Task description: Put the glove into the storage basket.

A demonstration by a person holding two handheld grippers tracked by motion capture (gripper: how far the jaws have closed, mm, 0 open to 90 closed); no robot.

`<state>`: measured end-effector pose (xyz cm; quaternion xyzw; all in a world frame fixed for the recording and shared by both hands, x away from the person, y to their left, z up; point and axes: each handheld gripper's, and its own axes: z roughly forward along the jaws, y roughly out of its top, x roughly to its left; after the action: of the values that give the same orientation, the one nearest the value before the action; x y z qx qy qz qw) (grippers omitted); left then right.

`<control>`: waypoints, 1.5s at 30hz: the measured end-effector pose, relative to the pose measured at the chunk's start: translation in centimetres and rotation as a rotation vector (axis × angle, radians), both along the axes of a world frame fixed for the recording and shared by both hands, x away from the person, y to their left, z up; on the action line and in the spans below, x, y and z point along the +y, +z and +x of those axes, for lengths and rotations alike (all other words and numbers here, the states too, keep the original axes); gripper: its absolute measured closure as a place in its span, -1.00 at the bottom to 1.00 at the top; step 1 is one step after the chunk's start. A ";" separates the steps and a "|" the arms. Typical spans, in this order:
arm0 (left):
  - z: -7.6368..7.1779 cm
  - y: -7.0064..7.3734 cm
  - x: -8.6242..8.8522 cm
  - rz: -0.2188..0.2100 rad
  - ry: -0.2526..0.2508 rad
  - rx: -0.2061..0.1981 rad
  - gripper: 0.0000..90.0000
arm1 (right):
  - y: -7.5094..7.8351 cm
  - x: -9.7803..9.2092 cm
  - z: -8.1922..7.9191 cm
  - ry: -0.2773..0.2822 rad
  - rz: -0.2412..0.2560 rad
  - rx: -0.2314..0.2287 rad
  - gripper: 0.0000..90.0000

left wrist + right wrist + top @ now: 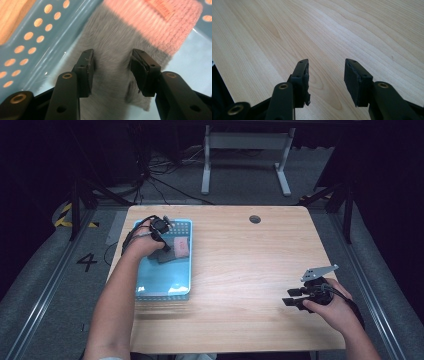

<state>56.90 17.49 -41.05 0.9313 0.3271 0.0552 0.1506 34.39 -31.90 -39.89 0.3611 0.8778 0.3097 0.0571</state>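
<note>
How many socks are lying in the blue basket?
1 that I can tell: a grey sock with a pink cuff in the far part of the blue basket, under the open left gripper. A second one beneath may be hidden.

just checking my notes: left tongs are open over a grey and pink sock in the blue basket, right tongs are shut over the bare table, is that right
Not quite: the right tongs are open, not shut. The right gripper view shows a clear gap between the jaws above the bare wooden table. The rest holds: the left tongs are open over the grey and pink sock in the blue basket.
</note>
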 end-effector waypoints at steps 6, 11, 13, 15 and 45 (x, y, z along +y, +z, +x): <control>-0.3 0.5 0.3 -0.043 0.029 -0.047 0.05 | 0.0 0.0 0.1 0.003 -0.001 0.000 0.24; -0.9 1.5 0.5 -0.070 0.041 -0.088 0.07 | 0.0 0.2 0.4 0.012 0.000 -0.004 0.24; -1.4 2.2 0.5 -0.081 0.039 -0.108 0.13 | 0.0 0.4 0.5 0.018 0.001 -0.004 0.24; -1.9 2.8 0.4 -0.113 0.050 -0.123 0.19 | 0.0 0.6 0.7 0.023 0.000 -0.003 0.25; -17.8 10.8 -3.0 -0.430 -0.015 -0.207 0.15 | -0.5 1.5 4.3 0.059 0.022 0.015 0.24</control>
<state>39.09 14.47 -30.26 0.8697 0.3072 0.0782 0.3783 38.69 -30.41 -40.40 0.3378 0.8849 0.3184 0.0372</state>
